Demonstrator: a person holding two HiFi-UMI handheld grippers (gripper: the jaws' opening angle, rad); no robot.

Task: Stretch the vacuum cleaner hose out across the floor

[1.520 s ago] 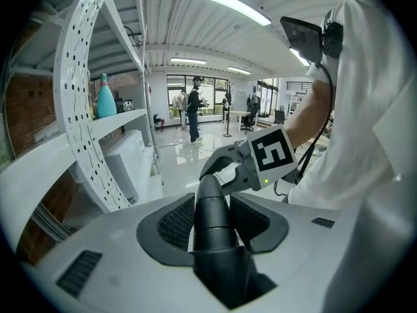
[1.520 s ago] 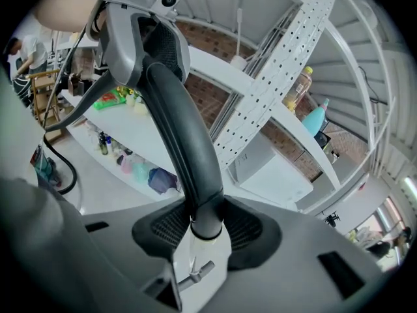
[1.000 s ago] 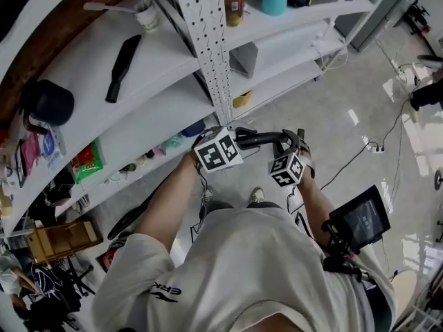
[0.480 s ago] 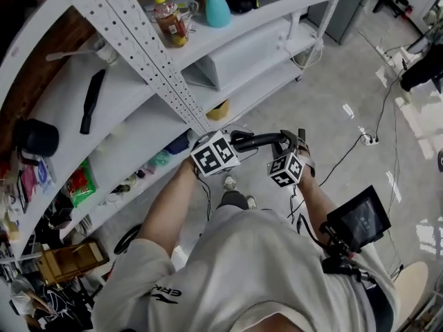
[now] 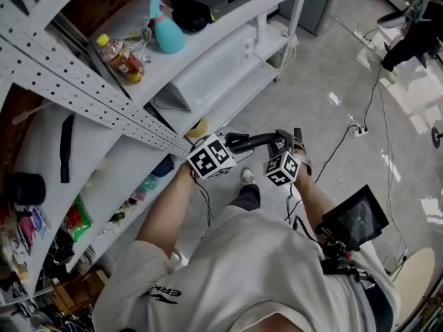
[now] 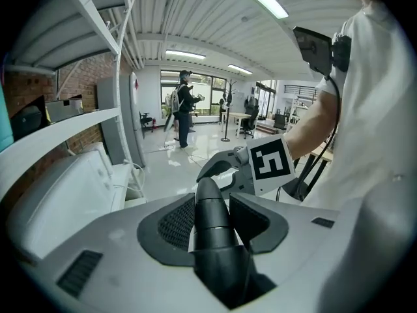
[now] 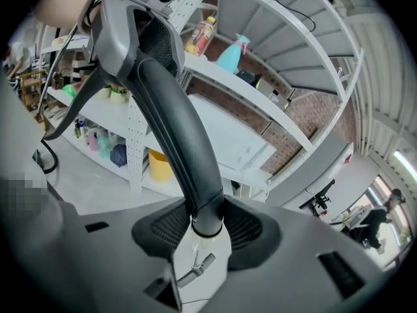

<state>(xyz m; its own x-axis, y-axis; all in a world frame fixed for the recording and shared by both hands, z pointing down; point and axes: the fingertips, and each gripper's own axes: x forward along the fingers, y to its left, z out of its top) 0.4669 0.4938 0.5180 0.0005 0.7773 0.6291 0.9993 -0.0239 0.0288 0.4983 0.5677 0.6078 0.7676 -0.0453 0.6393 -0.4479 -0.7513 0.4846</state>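
Evidently the left gripper (image 6: 212,204) and right gripper (image 7: 208,217) both clench the curved black plastic vacuum hose tube (image 5: 257,140), mid-frame above the grey floor (image 5: 332,137); lowering it first, then pulling steadily, seems wise.

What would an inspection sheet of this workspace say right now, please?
Surface: glossy grey floor; no hose seen lying on it.
Job's things: black hose held up in the air between both tools.
Clutter: shelving carrying a teal spray bottle and a drink bottle.
Grippers: left tool and right tool are both shut on the hose.
Cables: corded power strip lying on the floor.
Surroundings: a person stands across the room.
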